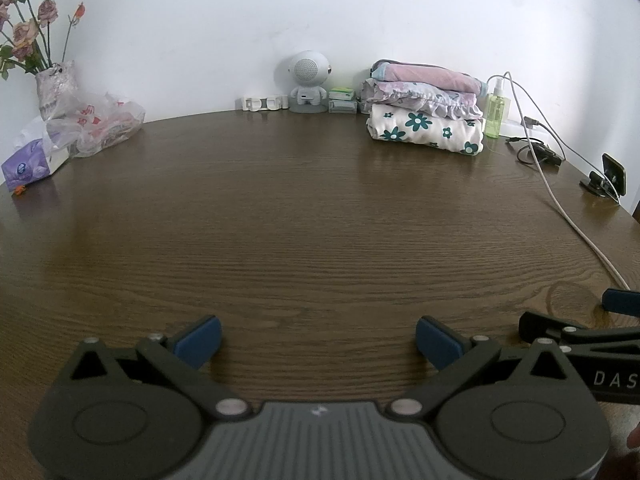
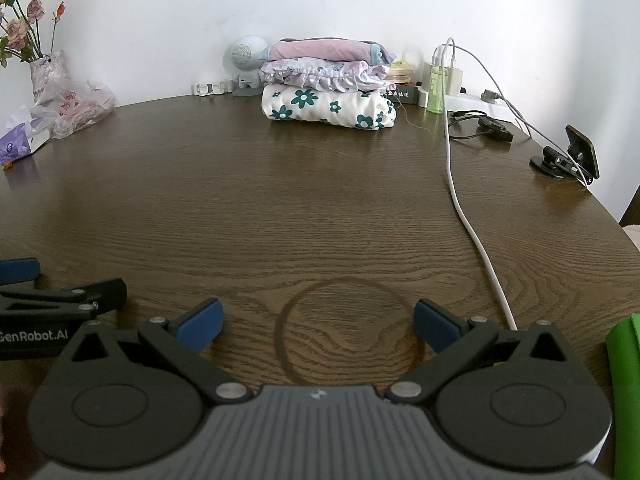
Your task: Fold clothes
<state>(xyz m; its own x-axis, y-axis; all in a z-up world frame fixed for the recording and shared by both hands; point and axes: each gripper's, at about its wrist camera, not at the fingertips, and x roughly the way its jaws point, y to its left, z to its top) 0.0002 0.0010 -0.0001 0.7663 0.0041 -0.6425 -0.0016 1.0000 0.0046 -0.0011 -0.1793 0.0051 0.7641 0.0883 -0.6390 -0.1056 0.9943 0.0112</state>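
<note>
A stack of three folded clothes (image 1: 426, 110) (image 2: 330, 84) rests at the back of the brown wooden table (image 1: 300, 208) (image 2: 260, 200): pink on top, a purple frilled piece in the middle, a white piece with teal flowers at the bottom. My left gripper (image 1: 319, 342) hovers open over the near table edge with nothing between its blue pads. My right gripper (image 2: 319, 326) is open too, above a dark ring mark (image 2: 348, 332) in the wood. Each gripper shows at the edge of the other's view. A green fabric edge (image 2: 626, 392) shows at the lower right.
A white cable (image 2: 464, 208) (image 1: 560, 208) runs down the right side from chargers and a green spray bottle (image 2: 436, 92) (image 1: 496, 110). A phone stand (image 2: 568, 156) sits far right. A small white robot speaker (image 1: 308, 82), plastic bags (image 1: 96, 124), a tissue pack and a flower vase (image 1: 56, 84) line the back and left.
</note>
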